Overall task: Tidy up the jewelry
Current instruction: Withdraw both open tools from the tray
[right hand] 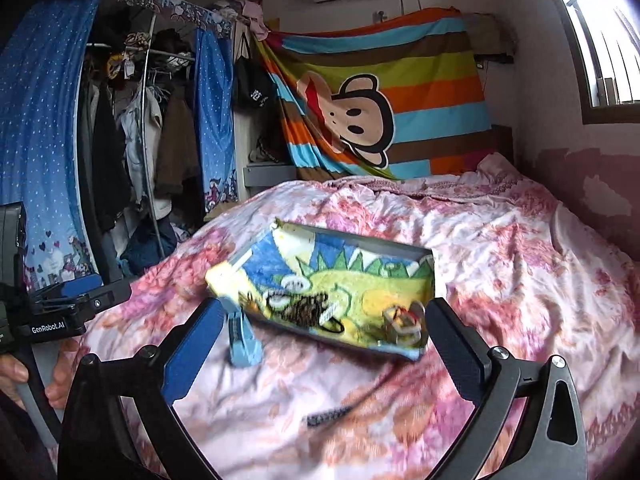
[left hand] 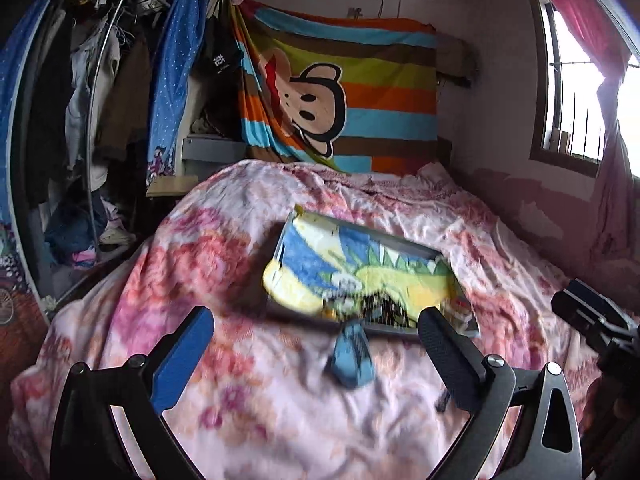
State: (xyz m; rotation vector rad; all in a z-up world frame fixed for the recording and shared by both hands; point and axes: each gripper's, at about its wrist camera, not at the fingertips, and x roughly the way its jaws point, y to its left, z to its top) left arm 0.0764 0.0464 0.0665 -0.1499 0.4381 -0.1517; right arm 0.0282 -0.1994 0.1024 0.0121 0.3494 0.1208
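Grippers side by side above the bedspread, left gripper and right gripper both wide, empty.

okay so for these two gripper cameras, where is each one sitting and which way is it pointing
Left wrist: sits on the left gripper, above the near end of the bed, facing the headboard wall; its two open fingers frame the tray; the right gripper shows at the right edge.
Right wrist: sits on the right gripper, facing the same way from further right; its open fingers frame the tray; the left gripper and the person's hand show at the left.
Shared: tray, blue clip, pink floral bedspread, striped monkey cloth.
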